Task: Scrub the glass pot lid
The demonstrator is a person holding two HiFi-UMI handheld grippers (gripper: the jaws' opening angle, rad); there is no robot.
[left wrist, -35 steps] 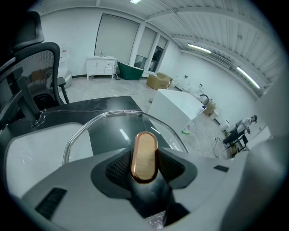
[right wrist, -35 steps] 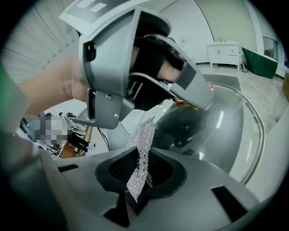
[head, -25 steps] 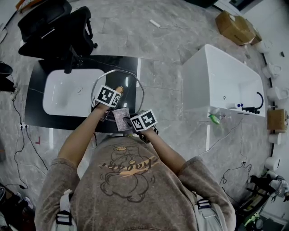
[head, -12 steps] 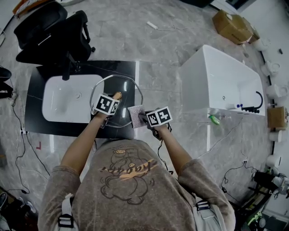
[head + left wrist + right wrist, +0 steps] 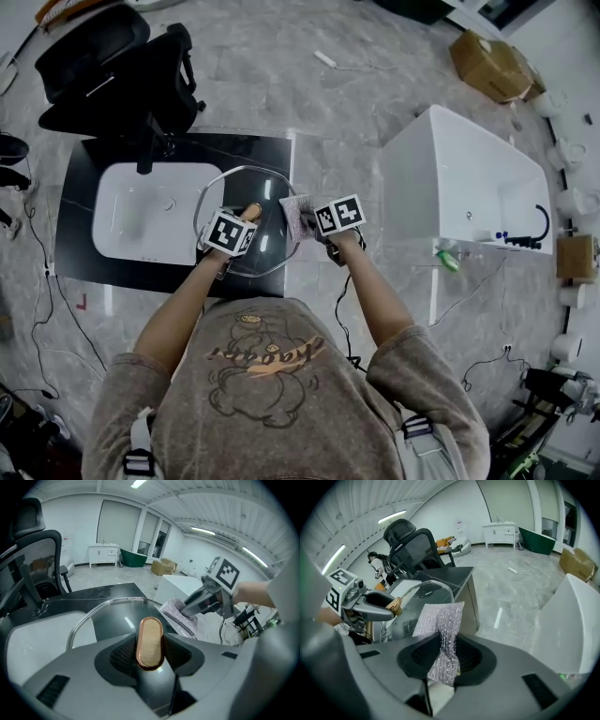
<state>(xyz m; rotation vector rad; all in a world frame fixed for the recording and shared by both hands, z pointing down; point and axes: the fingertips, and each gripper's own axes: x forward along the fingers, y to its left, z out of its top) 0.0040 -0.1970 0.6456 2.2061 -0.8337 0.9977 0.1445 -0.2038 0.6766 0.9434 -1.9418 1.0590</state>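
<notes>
The glass pot lid has a metal rim and a copper-coloured knob. It hangs tilted over the black counter, beside the white sink. My left gripper is shut on the knob, which sits upright between the jaws in the left gripper view. My right gripper is shut on a silvery scrub cloth. The cloth lies at the lid's right edge; whether it touches the glass I cannot tell. In the right gripper view the lid shows behind the cloth, with the left gripper at its left.
A white sink basin is set in the black counter. A black office chair stands behind it. A white bathtub is at the right, a cardboard box beyond it. Cables run over the floor.
The right gripper has carried the cloth from the lid's near edge out to the right and farther away, up to the lid's right rim. The left gripper keeps hold of the knob.
</notes>
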